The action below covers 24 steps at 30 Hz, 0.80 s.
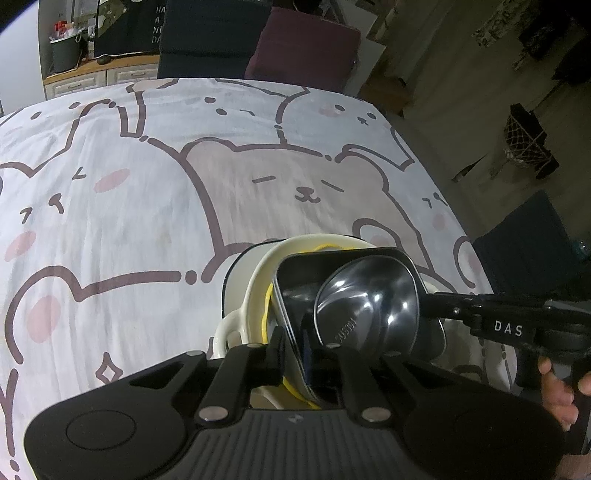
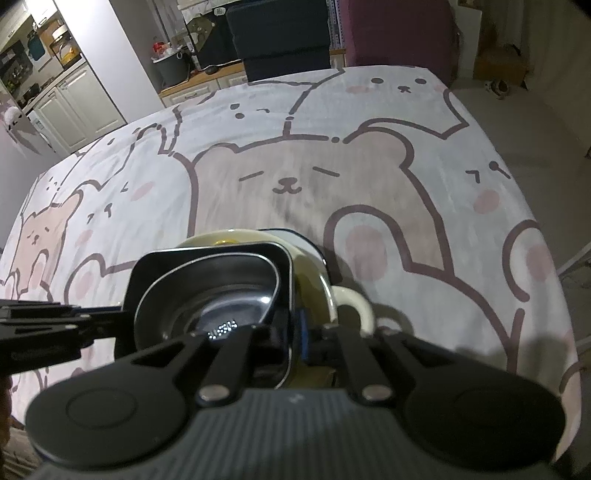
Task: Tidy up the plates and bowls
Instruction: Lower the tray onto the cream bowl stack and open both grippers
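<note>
A stack of dishes stands on the bear-print tablecloth [image 1: 147, 203]. A steel bowl [image 1: 369, 299] lies in a black square dish [image 1: 295, 273]. That dish rests in a cream bowl [image 1: 258, 280] with loop handles, where a yellow rim [image 1: 267, 314] also shows. Lowest is a white bowl with a dark rim [image 1: 232, 280]. My left gripper [image 1: 306, 347] has its jaws close together over the black dish's near wall. Opposite it, my right gripper [image 2: 299, 332] grips the other wall of the black dish [image 2: 155, 266], beside the cream handle [image 2: 351, 299]. Each gripper shows in the other's view: right gripper [image 1: 428, 299], left gripper [image 2: 118, 317].
The stack sits near the table's front right part; the cloth stretches away to the left and far side. A dark blue chair [image 1: 210, 33] and a maroon chair [image 1: 306, 44] stand at the far edge. A person's hand [image 1: 557, 387] holds the right gripper's handle.
</note>
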Tool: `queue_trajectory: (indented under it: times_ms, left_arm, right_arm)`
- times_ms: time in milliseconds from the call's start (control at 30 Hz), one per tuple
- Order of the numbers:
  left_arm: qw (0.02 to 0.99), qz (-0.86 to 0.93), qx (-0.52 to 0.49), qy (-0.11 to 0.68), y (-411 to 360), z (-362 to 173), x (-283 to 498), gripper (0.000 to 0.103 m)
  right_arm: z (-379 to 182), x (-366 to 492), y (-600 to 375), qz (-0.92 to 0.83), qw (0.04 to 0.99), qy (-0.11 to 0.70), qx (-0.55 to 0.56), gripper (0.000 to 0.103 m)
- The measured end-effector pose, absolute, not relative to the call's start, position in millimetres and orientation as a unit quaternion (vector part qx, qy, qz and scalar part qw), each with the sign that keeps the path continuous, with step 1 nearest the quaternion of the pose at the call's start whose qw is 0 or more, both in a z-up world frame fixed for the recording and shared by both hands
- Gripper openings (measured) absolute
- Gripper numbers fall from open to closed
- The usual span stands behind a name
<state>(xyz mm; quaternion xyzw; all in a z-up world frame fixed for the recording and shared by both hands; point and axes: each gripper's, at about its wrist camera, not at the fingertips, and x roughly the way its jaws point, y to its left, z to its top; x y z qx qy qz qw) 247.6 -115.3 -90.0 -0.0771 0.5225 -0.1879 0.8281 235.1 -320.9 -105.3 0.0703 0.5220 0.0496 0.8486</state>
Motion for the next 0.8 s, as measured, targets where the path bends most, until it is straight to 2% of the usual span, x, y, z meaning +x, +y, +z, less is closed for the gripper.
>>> queue_trajectory:
  times_ms: [33,267,333,567,700,767,800]
  left_arm:
    - [0.829,-0.187,-0.076,0.522,-115,-89,247,0.017]
    - [0.832,-0.186,-0.077,0.517,-109,-86,246,0.02]
    - [0.833,-0.186,-0.079,0.515,-108,-84,245,0.024]
    - [0.837,-0.187,-0.073,0.509,-106,-79,241,0.028]
    - [0.846,-0.181,-0.065,0.498,-104,-73,237,0.049]
    - [0.852,-0.179,-0.065,0.487,-103,-66,233,0.06]
    - [0.856,-0.179,-0.065,0.482,-102,-63,232,0.069]
  right_arm:
    - [-105,235,-321,0.05,0.849,0.522,0.071,0.01]
    - [-102,233,-323,0.048,0.852,0.517,0.066,0.014]
    - [-101,232,-325,0.047,0.854,0.514,0.065,0.015]
    - [-95,230,-328,0.043,0.86,0.505,0.067,0.02]
    - [-89,227,-329,0.041,0.866,0.494,0.064,0.027]
    - [-84,224,-329,0.04,0.872,0.484,0.063,0.037]
    - [-80,222,-329,0.04,0.876,0.477,0.063,0.041]
